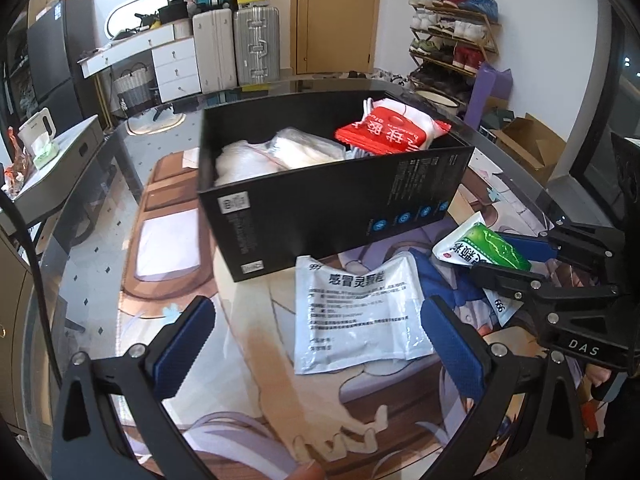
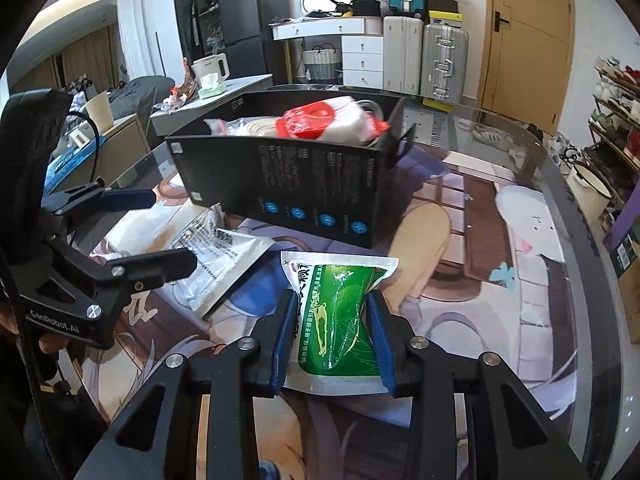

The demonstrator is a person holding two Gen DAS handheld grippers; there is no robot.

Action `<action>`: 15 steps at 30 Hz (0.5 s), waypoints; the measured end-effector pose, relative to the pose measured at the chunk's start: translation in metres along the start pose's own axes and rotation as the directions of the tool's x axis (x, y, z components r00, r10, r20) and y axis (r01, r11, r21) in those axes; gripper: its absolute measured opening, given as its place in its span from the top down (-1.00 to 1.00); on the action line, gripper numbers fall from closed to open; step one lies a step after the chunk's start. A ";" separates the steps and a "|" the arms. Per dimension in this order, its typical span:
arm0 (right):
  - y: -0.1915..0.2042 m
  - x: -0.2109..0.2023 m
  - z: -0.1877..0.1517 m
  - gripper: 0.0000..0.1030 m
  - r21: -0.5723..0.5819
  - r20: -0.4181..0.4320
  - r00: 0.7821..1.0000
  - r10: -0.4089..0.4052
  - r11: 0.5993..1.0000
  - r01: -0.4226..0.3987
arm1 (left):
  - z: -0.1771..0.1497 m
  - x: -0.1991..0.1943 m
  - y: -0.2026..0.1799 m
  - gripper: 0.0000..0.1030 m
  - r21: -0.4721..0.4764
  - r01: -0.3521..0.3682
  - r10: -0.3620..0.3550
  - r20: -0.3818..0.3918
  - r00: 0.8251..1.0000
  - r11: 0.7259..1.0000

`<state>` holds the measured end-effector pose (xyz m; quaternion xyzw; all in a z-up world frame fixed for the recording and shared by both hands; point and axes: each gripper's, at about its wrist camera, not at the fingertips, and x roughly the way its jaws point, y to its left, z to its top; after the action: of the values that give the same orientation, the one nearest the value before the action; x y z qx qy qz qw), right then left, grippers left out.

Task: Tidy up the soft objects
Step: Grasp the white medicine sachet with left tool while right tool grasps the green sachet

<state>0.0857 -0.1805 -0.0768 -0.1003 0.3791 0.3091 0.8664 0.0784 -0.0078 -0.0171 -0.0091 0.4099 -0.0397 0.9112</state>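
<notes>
The green sachet (image 2: 340, 316) lies on the printed table mat (image 2: 500, 300), just in front of the black cardboard box (image 2: 288, 184), and the right gripper (image 2: 334, 340) is closed on its middle, with the blue pads pressing the foil in from both sides so that the pack is pinched to a waist. It looks light and soft, probably filled with powder or granules, so it should bend and sag when lifted; the film may be slippery, and a hold across the middle, as now, seems safer than a hold on the flat sealed edge. Beside it the white sachet (image 1: 356, 312) lies flat on the mat, near the box. The box already holds a red-and-white pack (image 1: 388, 132) and some white bagged items (image 1: 280, 154), whose kind I cannot tell clearly. The left gripper (image 1: 320, 344) hovers over the white sachet with its fingers wide apart and nothing between them. Both grippers point slanting down toward the table, the right one low over the mat.
</notes>
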 end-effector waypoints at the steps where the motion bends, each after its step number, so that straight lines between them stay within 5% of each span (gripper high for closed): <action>1: 0.000 -0.001 0.000 0.31 0.002 0.003 1.000 -0.001 1.000 0.001 | 0.001 0.001 -0.001 -1.00 0.002 -0.001 0.001 -0.006 1.000 1.000; 15: 0.000 -0.001 0.001 0.31 0.004 0.000 1.000 0.007 1.000 -0.007 | 0.008 0.026 -0.015 -1.00 0.044 -0.004 0.008 -0.093 0.996 0.999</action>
<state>0.0853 -0.1804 -0.0753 -0.0972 0.3802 0.3114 0.8655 0.1010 -0.0252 -0.0304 0.0138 0.4509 -0.0461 0.8913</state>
